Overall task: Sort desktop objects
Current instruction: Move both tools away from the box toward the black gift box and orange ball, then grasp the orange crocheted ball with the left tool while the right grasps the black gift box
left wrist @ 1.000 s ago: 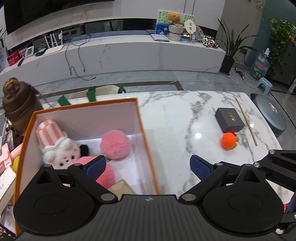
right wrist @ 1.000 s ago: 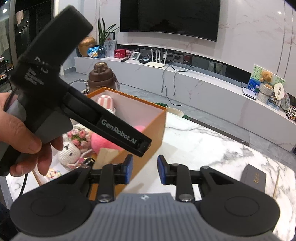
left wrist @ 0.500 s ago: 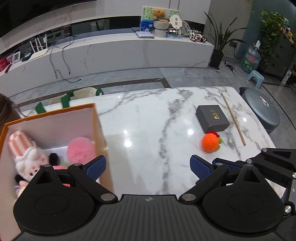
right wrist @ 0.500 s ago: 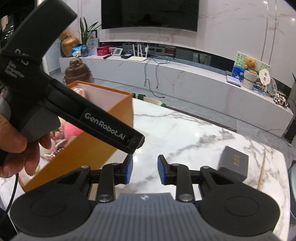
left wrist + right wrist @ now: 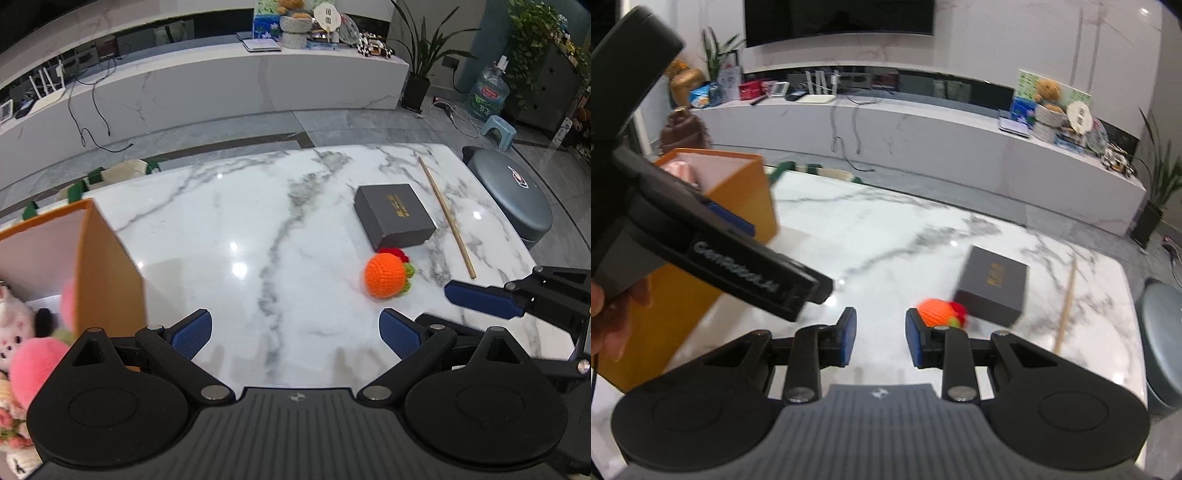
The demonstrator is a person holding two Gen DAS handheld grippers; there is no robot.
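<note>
An orange crochet ball (image 5: 384, 275) (image 5: 934, 309) with a red and green bit lies on the marble table (image 5: 258, 229), touching the near corner of a dark grey box (image 5: 393, 216) (image 5: 993, 284). My left gripper (image 5: 295, 332) is open wide and empty, hanging above the bare marble left of the ball. My right gripper (image 5: 881, 334) is open with a narrow gap and nothing in it; the ball lies just beyond its right finger. One of its fingers (image 5: 480, 299) shows at the right in the left wrist view. The orange storage box (image 5: 107, 266) (image 5: 716, 221) at the left holds plush toys (image 5: 26, 343).
A thin wooden stick (image 5: 447, 218) (image 5: 1065, 306) lies right of the dark box. A round grey stool (image 5: 517, 199) stands off the table's right edge. The left gripper's body (image 5: 738, 266) and a hand (image 5: 605, 325) fill the left of the right wrist view.
Both grippers have moved right, away from the orange storage box and toward the ball and dark box, and sunk a little. Neither opening has changed.
</note>
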